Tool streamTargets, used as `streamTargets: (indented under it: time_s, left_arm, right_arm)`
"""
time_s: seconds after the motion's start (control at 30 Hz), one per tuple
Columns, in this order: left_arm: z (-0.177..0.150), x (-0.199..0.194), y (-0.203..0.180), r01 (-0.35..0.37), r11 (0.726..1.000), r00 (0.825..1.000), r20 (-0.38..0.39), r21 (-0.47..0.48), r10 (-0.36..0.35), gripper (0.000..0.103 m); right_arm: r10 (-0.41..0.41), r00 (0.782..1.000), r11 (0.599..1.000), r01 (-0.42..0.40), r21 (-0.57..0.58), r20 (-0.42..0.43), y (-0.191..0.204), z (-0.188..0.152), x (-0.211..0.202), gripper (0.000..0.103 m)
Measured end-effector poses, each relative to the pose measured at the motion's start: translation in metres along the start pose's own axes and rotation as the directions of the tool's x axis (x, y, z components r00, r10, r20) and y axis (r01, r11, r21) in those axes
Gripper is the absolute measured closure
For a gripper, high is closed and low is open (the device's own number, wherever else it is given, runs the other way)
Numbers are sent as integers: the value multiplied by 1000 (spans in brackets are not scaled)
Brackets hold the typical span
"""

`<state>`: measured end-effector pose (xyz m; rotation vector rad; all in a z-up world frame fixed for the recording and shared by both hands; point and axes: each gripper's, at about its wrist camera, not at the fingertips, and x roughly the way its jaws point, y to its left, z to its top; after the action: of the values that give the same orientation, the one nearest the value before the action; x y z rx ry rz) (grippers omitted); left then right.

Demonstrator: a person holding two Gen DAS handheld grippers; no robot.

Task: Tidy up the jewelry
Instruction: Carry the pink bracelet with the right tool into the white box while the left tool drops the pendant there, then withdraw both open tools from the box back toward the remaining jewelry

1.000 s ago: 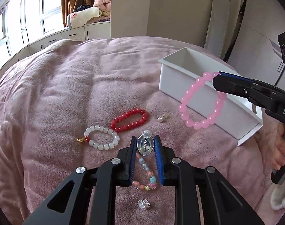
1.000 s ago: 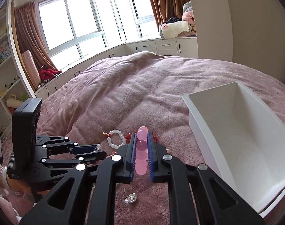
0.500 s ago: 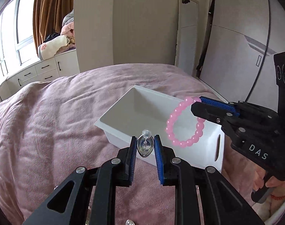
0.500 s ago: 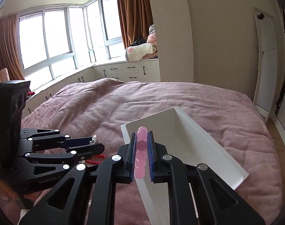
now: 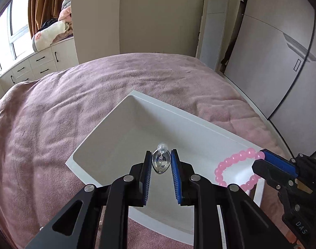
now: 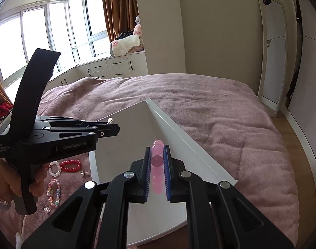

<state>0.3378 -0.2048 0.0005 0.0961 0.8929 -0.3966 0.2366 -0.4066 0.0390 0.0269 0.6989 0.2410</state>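
My left gripper [image 5: 161, 155] is shut on a clear glass pendant [image 5: 161, 161] and holds it above the open white box [image 5: 108, 122] on the pink blanket. My right gripper [image 6: 157, 148] is shut on a pink bead bracelet [image 6: 156, 170], also over the box [image 6: 178, 132]. In the left wrist view the bracelet [image 5: 232, 164] hangs as a loop from the right gripper [image 5: 261, 155] over the box's right end. The left gripper [image 6: 111, 124] shows at the left of the right wrist view.
On the blanket left of the box lie a red bead bracelet [image 6: 71, 165], a white bead bracelet [image 6: 54, 168], a multicoloured bead bracelet [image 6: 53, 193] and small earrings [image 6: 84, 173]. The bed edge and floor [image 6: 293, 137] lie to the right.
Both grippers have moved forward with their pieces and now hang over the inside of the white box. Both grips are unchanged.
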Motion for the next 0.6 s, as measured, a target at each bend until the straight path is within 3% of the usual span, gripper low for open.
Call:
streamTargets:
  time_s: [0.2,0.37,0.5,0.57,0.6]
  left_arm:
    - [-5,43,6,-96,995,987,-133,5,96,79]
    - [-8,49,15,-89,995,989,-125,-37,84,79]
    - [-9,46,17,-116,993,988,-101,-20,113,59]
    - [-9,43,20,-101,994,992,-83,-34,98,54]
    - [-9,40,22,-96,994,993,-66,-47,93,45]
  right_arm:
    - [-16,998,1000,17,11,-68,-2,-10,27,91]
    - [-34,996,999,34,-1,-78,1,-12,31,89]
    - [-35,997,999,35,-3,-73,2,-12,31,89]
    - [-36,997,999,36,-5,-75,3,-12,31,86]
    - [-38,997,999,38,-8,-74,4,-12,32,84]
